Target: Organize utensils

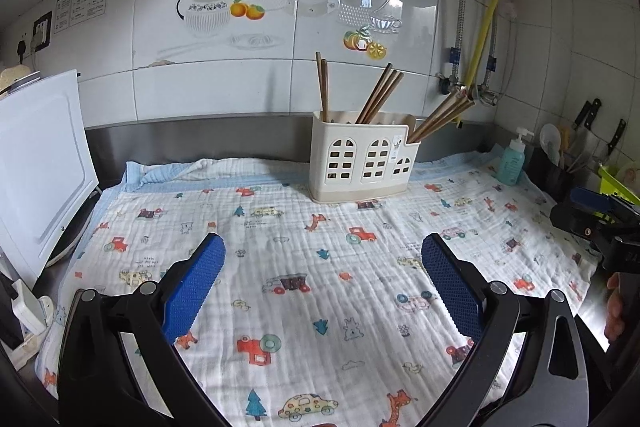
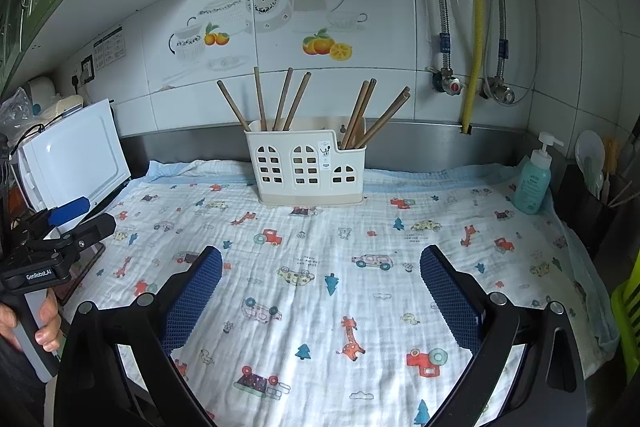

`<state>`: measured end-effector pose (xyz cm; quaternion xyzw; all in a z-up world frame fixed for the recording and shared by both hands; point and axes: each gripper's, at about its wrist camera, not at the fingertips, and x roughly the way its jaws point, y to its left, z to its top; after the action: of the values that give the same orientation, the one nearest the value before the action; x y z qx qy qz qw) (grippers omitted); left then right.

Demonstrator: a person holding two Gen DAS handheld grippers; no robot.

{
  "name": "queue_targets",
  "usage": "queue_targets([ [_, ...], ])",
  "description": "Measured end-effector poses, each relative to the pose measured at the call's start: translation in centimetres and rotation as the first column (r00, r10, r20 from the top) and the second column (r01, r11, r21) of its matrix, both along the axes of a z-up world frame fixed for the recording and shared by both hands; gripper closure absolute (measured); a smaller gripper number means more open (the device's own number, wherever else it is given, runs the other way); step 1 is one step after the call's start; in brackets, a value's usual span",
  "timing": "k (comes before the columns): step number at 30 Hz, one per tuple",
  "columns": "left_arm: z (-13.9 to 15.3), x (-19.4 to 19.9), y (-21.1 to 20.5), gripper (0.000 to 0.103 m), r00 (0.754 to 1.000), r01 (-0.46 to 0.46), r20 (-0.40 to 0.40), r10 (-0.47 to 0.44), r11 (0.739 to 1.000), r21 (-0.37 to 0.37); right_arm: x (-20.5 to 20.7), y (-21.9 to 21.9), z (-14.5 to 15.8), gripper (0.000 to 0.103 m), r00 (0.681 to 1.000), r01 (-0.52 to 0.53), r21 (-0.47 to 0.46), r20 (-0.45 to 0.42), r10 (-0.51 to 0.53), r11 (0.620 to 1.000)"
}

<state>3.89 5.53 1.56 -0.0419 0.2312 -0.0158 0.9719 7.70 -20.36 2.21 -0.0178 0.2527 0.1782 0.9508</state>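
Note:
A cream plastic utensil holder (image 1: pixel 362 161) with window cut-outs stands at the back of a printed cloth (image 1: pixel 320 267). Several brown chopsticks (image 1: pixel 380 93) stand in its compartments. It also shows in the right wrist view (image 2: pixel 306 167) with the chopsticks (image 2: pixel 280 101). My left gripper (image 1: pixel 322 255) is open and empty, low over the cloth, well short of the holder. My right gripper (image 2: pixel 320 267) is open and empty, also over the cloth. The left gripper shows at the left edge of the right wrist view (image 2: pixel 68 219); the right gripper shows at the right edge of the left wrist view (image 1: pixel 592 215).
A white cutting board (image 1: pixel 40 171) leans at the left. A teal pump bottle (image 2: pixel 534 179) stands at the back right of the cloth. A dark rack with knives and ladles (image 1: pixel 580 147) is at the far right. Tiled wall and pipes behind.

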Motion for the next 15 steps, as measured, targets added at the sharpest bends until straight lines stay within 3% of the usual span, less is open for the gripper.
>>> queue_targets([
  [15,-0.20,-0.02,0.18,0.005,1.000,0.008,-0.007,-0.008,1.000,-0.022,0.36,0.22,-0.70,0.007,1.000,-0.008,0.005,-0.014,0.008,1.000],
])
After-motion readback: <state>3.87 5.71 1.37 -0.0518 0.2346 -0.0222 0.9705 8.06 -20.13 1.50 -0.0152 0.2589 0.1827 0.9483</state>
